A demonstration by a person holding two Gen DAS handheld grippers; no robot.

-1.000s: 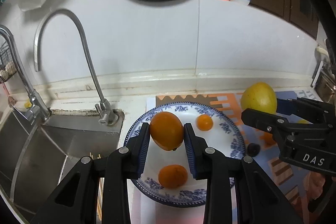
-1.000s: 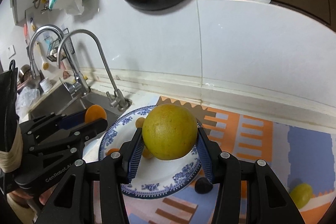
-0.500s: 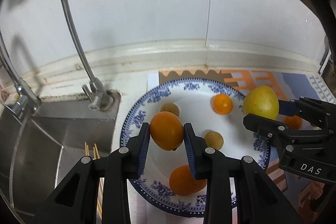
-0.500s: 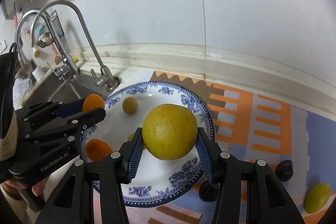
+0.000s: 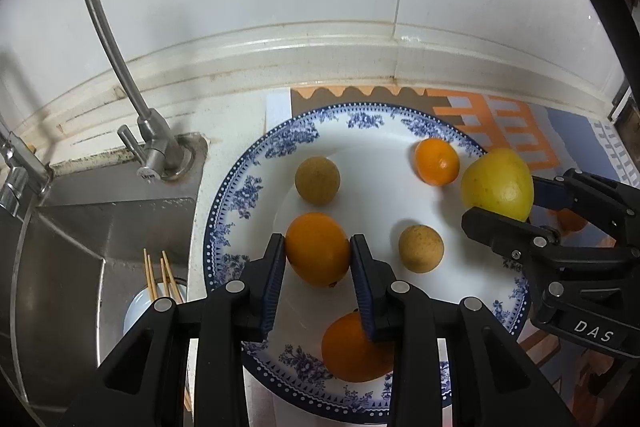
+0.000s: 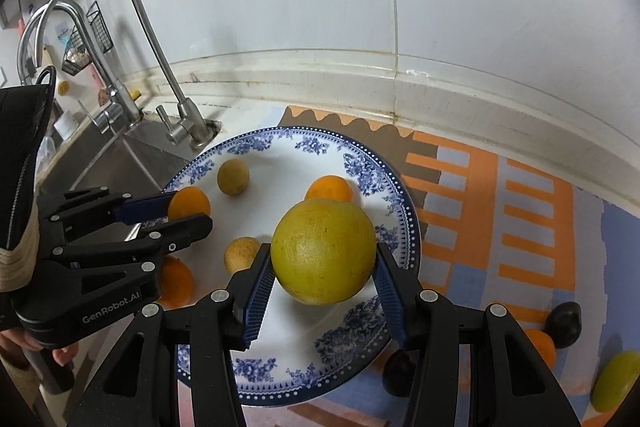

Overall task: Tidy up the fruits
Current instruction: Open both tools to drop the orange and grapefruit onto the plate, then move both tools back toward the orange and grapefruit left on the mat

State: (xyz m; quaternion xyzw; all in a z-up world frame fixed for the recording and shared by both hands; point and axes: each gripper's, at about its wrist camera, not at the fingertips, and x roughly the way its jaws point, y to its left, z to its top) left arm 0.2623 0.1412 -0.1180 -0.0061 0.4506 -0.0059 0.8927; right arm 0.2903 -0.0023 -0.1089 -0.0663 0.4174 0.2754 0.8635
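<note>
Reaching in over the near rim of the plate [image 5: 256, 187], the left gripper [image 5: 318, 259] points toward the back wall, its blue-padded jaws pressed against either side of an orange [image 5: 317, 248] that it holds above the plate's left half. From the right wrist view the same gripper [image 6: 188, 213] comes in from the sink side, with a bit of the person's hand [image 6: 60, 355] showing under its body. The right gripper [image 6: 324, 271] comes in over the plate's right rim, jaws spread wide and clamped on a large yellow-green citrus [image 6: 324, 251], which hangs over the right side of the plate [image 6: 360, 171].

On the blue-and-white plate lie a small orange [image 5: 437, 161] near the far right rim, a tan round fruit [image 5: 317, 180] toward the far middle, a second tan round fruit [image 5: 421, 248] right of centre, and another orange [image 5: 352, 347] at the near rim, partly hidden by the left gripper's right finger.

Off the plate, on the orange-and-blue patterned mat [image 6: 532, 211] covering the worktop, a dark plum [image 6: 564, 319] sits near the right edge, touching an orange fruit [image 6: 542, 345] half hidden by the right gripper. Another dark fruit [image 6: 400, 373] rests just beside the plate's near right rim, and a yellow-green fruit [image 6: 616, 379] lies at the far right. Left of the plate is the steel sink [image 5: 80, 247] with its tap [image 5: 152, 147].
</note>
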